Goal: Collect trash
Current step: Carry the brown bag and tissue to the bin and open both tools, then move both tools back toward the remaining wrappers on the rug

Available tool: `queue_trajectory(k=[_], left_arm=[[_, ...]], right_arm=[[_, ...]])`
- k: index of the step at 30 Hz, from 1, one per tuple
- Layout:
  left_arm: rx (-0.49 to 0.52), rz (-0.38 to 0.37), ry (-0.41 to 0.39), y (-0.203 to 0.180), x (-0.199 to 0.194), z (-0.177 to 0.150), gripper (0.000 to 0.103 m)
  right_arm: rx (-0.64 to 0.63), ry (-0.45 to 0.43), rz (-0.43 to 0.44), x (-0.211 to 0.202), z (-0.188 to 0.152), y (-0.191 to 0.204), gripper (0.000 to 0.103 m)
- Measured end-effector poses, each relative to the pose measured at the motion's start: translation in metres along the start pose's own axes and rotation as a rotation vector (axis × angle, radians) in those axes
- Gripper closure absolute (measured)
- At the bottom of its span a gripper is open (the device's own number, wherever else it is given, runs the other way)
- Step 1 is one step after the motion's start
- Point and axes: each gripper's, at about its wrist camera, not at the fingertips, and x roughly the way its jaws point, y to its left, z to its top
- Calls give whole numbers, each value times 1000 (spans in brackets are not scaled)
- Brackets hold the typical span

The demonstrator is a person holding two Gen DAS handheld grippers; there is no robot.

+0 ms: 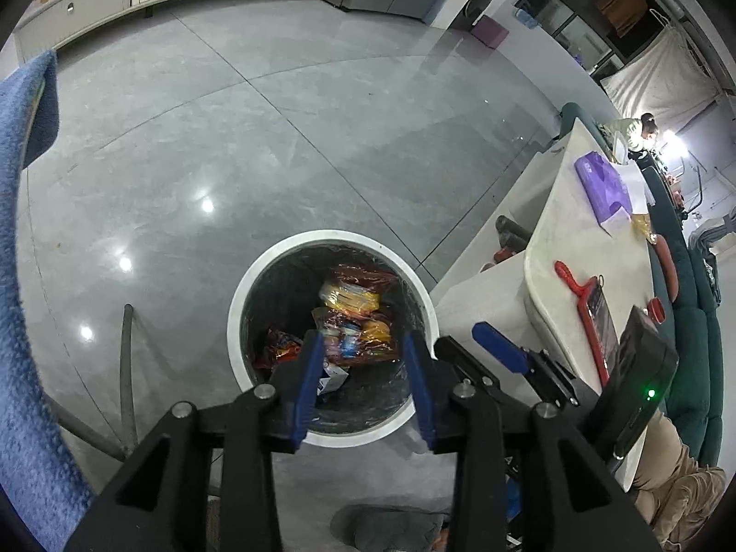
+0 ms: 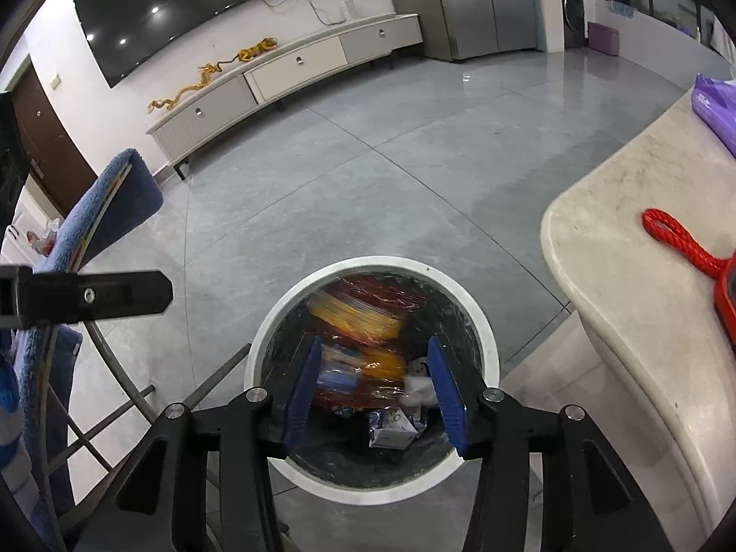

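A round trash bin with a white rim point(image 1: 239, 303) point(image 2: 372, 263) and a black liner stands on the grey floor below both grippers. Inside lie orange, red and yellow snack wrappers point(image 1: 354, 299) point(image 2: 354, 317) and a small white and blue carton point(image 1: 333, 379) point(image 2: 395, 428). My left gripper point(image 1: 363, 336) hangs over the bin's mouth, open, with nothing between its blue pads. My right gripper point(image 2: 375, 342) point(image 1: 478, 345) is over the same bin, also open. The wrappers under it look blurred and do not touch its pads. One black finger of the left gripper point(image 2: 92, 296) shows at the left edge.
A white marble table point(image 1: 575, 239) point(image 2: 612, 248) stands close on the right, bearing a red-handled flat thing point(image 1: 593, 308) point(image 2: 676, 239), a purple bag point(image 1: 602, 179) and a black box point(image 1: 644, 363). A chair with a blue towel point(image 1: 18, 230) point(image 2: 96, 211) is at the left. A person point(image 1: 639, 131) sits far back.
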Motion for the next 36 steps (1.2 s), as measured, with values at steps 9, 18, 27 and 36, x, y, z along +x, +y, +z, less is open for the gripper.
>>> queue_trajectory(k=[9, 18, 27, 36], left_arm=[[96, 140, -175, -15, -69, -38, 68], [120, 324, -410, -13, -169, -100, 68], [78, 419, -609, 8, -265, -164, 68], [23, 515, -738, 35, -331, -214, 31]], right_arm=[[-1, -41, -2, -44, -10, 7, 54], [-91, -189, 60, -155, -28, 58, 47], [-251, -290, 130, -227, -44, 135, 40], [-349, -311, 189, -254, -58, 191, 34]])
